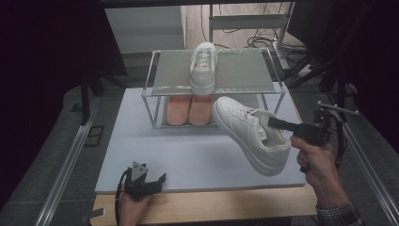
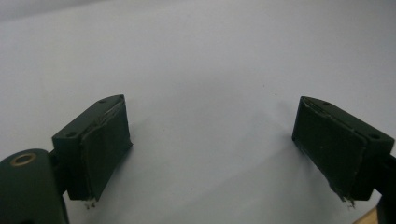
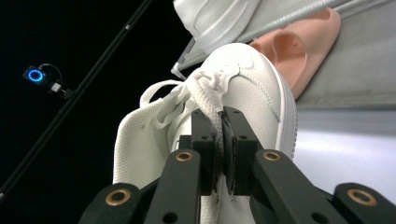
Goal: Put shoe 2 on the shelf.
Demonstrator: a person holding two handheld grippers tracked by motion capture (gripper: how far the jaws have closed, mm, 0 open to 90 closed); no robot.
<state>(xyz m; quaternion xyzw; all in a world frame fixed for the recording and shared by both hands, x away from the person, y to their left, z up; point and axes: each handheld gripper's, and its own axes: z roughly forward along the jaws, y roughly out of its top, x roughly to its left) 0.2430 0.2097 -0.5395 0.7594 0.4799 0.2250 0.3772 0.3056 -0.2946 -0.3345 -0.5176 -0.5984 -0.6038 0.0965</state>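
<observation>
A table (image 1: 155,155) with a pale grey-blue top is seen from above. At its far side stands a small two-level metal shoe rack (image 1: 155,96). One white sneaker (image 1: 203,66) sits on the rack's top shelf, toe pointing away from the viewer. On the lower shelf a pair of salmon-pink slippers (image 1: 189,109) lies side by side.

At the right, a person's right hand (image 1: 320,162) holds the right gripper (image 1: 275,123), which reaches in level from the right. It is pressed together on a second white sneaker (image 1: 249,134), pinching the upper edge of the shoe near the laces. This sneaker hangs in the air above the table, tilted, with its toe up toward the rack and its heel lower and nearer the viewer. It is just in front of the rack's right half and touches neither the table nor the rack. In the right gripper view, the two black jaws are nearly together with white fabric and lace clamped between them, and the sneaker's toe rises beyond them.

At the bottom left, the left gripper (image 1: 160,180) rests low at the near edge of the table, well apart from the shoes. In the left gripper view its jaws are spread wide over the bare table surface, holding nothing.
</observation>
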